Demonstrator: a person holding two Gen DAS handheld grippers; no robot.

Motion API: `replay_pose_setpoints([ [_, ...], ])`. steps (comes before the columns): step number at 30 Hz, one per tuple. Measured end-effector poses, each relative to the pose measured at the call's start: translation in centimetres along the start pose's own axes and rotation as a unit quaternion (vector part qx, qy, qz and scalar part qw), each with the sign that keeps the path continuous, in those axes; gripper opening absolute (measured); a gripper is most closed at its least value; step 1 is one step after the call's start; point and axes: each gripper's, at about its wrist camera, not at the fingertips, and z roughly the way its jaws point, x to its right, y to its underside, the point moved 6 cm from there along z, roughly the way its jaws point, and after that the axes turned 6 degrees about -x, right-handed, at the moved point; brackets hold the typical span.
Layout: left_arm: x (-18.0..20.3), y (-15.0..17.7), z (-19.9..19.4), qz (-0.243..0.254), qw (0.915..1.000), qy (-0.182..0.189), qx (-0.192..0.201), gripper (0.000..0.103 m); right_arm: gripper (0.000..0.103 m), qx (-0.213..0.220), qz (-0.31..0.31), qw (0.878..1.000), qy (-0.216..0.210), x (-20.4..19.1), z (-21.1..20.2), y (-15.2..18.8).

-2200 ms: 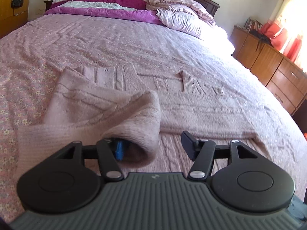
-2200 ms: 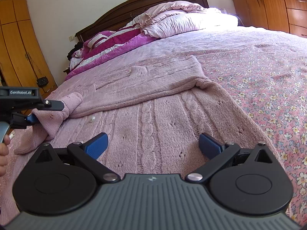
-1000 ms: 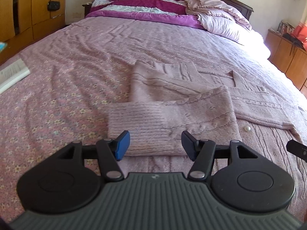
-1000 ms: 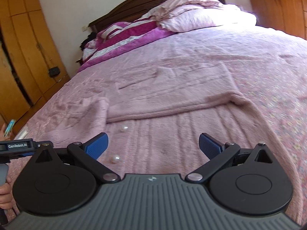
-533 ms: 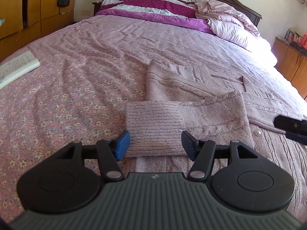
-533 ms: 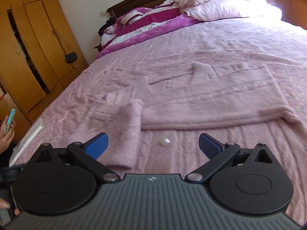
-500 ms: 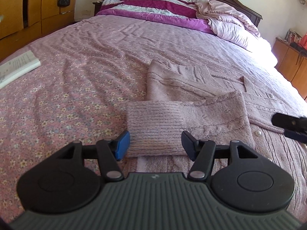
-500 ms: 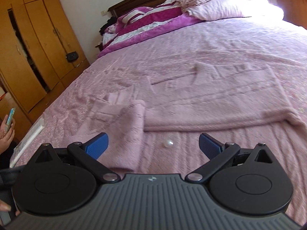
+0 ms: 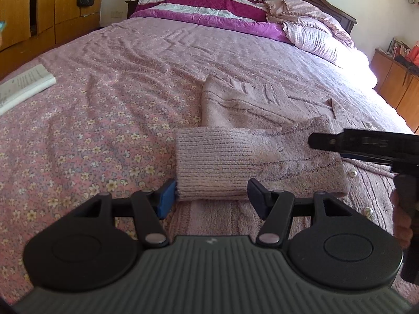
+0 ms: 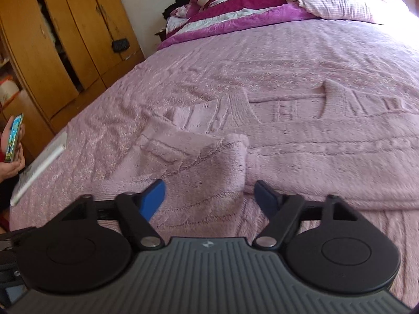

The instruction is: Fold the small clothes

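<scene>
A pale pink knitted cardigan (image 9: 275, 104) lies flat on the bed, with one sleeve (image 9: 235, 162) folded across its body, ribbed cuff toward me. My left gripper (image 9: 209, 196) is open and empty, its fingers just short of the cuff. In the right wrist view the folded sleeve (image 10: 209, 172) lies in front of my right gripper (image 10: 209, 193), which is open, narrower than before, just above it. The right gripper also shows in the left wrist view (image 9: 366, 144) over the sleeve's right end. Pearl buttons (image 9: 353, 174) show on the cardigan front.
The bed has a pink flowered cover (image 9: 91, 130) and piled magenta bedding and pillows (image 9: 222, 7) at the headboard. A white booklet (image 9: 23, 83) lies at the left edge. Wooden wardrobes (image 10: 52, 39) stand left, a dresser (image 9: 400, 83) right. A hand holds a phone (image 10: 13, 138).
My left gripper let go of the sleeve, which now lies folded across the cardigan, and drew back. My right gripper moved left over the folded sleeve and its jaws narrowed.
</scene>
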Motion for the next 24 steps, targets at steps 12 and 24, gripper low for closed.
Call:
replay_pose_setpoints([
  [12, -0.6, -0.9, -1.0, -0.017, 0.9994, 0.014, 0.027, 0.061, 0.009, 0.063, -0.151, 0.985, 0.057, -4.6, -1.7, -7.1],
  [24, -1.4, -0.9, -0.1, -0.022, 0.9996, -0.007, 0.015, 0.061, 0.01, -0.023, -0.136, 0.977, 0.162, 1.2, 4.3, -6.8],
])
